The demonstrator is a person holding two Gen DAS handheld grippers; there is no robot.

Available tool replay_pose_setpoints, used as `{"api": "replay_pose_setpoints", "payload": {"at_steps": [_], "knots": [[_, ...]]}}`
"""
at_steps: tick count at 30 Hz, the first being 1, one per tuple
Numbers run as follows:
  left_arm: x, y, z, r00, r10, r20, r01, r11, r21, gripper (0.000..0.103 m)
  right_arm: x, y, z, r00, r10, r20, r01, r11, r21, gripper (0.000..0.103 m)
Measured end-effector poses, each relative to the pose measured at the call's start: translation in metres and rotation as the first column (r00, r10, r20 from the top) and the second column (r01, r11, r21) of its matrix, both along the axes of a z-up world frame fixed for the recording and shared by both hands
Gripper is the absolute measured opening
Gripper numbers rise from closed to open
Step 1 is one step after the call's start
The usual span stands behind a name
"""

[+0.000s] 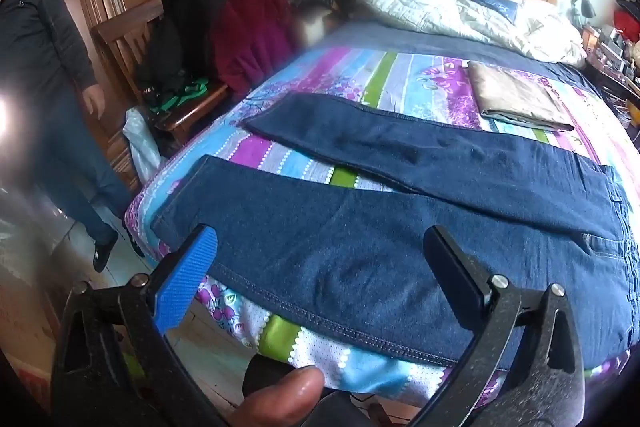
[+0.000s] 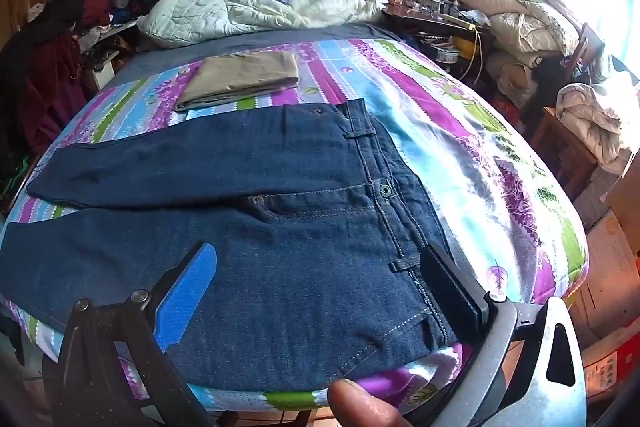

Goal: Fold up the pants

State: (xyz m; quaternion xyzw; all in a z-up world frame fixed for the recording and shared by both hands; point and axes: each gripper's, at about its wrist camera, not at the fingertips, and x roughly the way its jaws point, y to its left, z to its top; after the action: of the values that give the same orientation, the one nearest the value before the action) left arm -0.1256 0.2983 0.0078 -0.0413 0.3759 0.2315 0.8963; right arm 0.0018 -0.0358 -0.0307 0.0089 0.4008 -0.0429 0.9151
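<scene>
Dark blue jeans [image 1: 360, 227] lie flat on the bed, legs spread apart toward the left and waistband to the right. In the right wrist view the same jeans [image 2: 280, 227] show their waistband, button and front pocket. My left gripper [image 1: 320, 251] hovers open over the near leg by the bed's front edge, with nothing between its fingers. My right gripper [image 2: 320, 267] is open above the hip and waistband area, its right finger [image 2: 452, 287] near a belt loop. A thumb shows at the bottom of both views.
A folded tan garment [image 1: 520, 99] lies further up the striped floral bedsheet [image 1: 360, 75]. A white duvet [image 1: 460, 11] is piled at the headboard. A person [image 1: 52, 87] stands left of the bed beside a clothes-laden chair [image 1: 192, 59]. A cluttered desk [image 2: 440, 15] and boxes [image 2: 608, 287] are on the right.
</scene>
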Motion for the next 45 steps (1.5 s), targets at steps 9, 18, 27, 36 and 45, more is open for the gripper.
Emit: {"api": "replay_pose_setpoints", "payload": {"at_steps": [9,18,27,36,45], "knots": [[0.001,-0.005,-0.002,1.0,0.013,-0.008,-0.012,1.0,0.019,0.103,0.0,-0.01,-0.008,0.999,-0.032,-0.019,0.032,0.999,0.006,0.103],[0.001,-0.004,-0.004,1.0,0.024,-0.011,-0.024,0.999,0.027,0.103,0.002,-0.01,-0.015,0.999,-0.032,-0.033,0.032,0.999,-0.012,0.103],[0.0,-0.002,-0.004,0.999,0.038,-0.006,-0.038,0.998,0.049,0.103,0.003,-0.011,-0.02,0.998,-0.039,-0.043,0.039,0.999,-0.011,0.103],[0.001,-0.004,-0.005,0.999,0.037,-0.007,-0.036,0.996,0.081,0.103,0.003,-0.012,-0.026,0.998,-0.044,-0.055,0.043,0.999,-0.014,0.103],[0.0,-0.006,-0.005,0.999,0.04,-0.001,-0.039,0.994,0.099,0.103,0.003,-0.014,-0.029,0.997,-0.051,-0.065,0.051,0.999,-0.008,0.103]]}}
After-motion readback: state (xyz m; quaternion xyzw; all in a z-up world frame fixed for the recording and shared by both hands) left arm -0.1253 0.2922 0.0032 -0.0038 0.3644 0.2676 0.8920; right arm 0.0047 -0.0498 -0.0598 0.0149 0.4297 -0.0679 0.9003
